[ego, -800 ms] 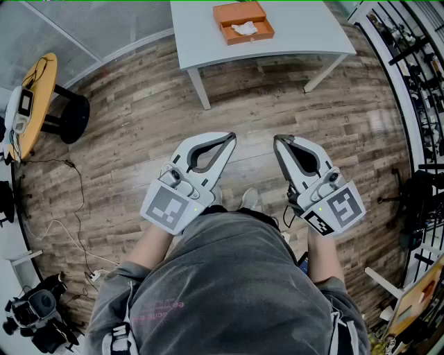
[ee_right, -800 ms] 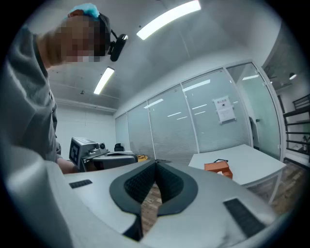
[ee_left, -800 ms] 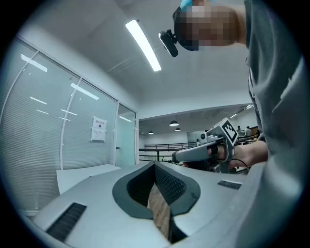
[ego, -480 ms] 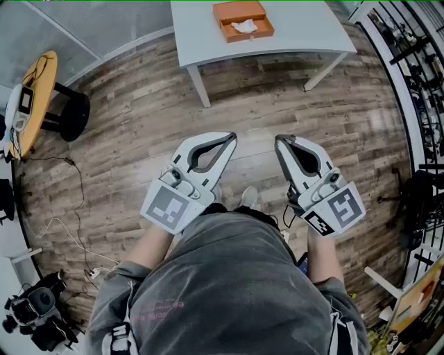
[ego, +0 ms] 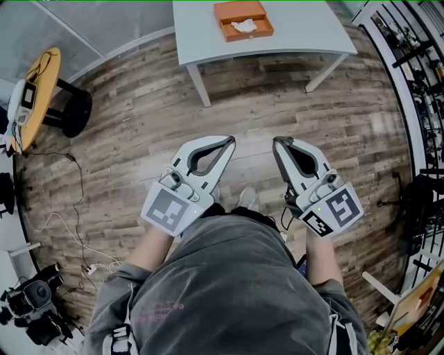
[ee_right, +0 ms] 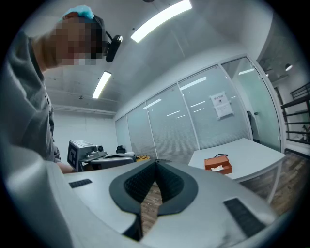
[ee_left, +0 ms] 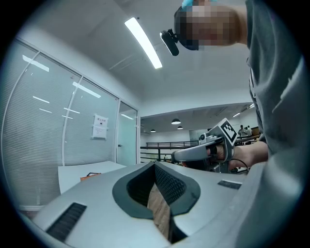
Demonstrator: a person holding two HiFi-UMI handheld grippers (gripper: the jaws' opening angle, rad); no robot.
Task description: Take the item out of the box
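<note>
The table's (ego: 305, 31) box (ego: 243, 21) lies well beyond left tool (ego: 231, 141) and right tool (ego: 276, 141), both closed.

The whole head view is drifting slightly. The orange box (ego: 243, 19) and its white surface (ego: 305, 35) are edging toward the top edge. The yellow round table (ego: 38, 90) is sliding a touch up and right, and the camera gear on the floor (ego: 29, 315) is slipping leftward. The left claw (ego: 232, 141) and right claw (ego: 276, 141) are sitting marginally lower, the right one nudging a shade leftward.
</note>
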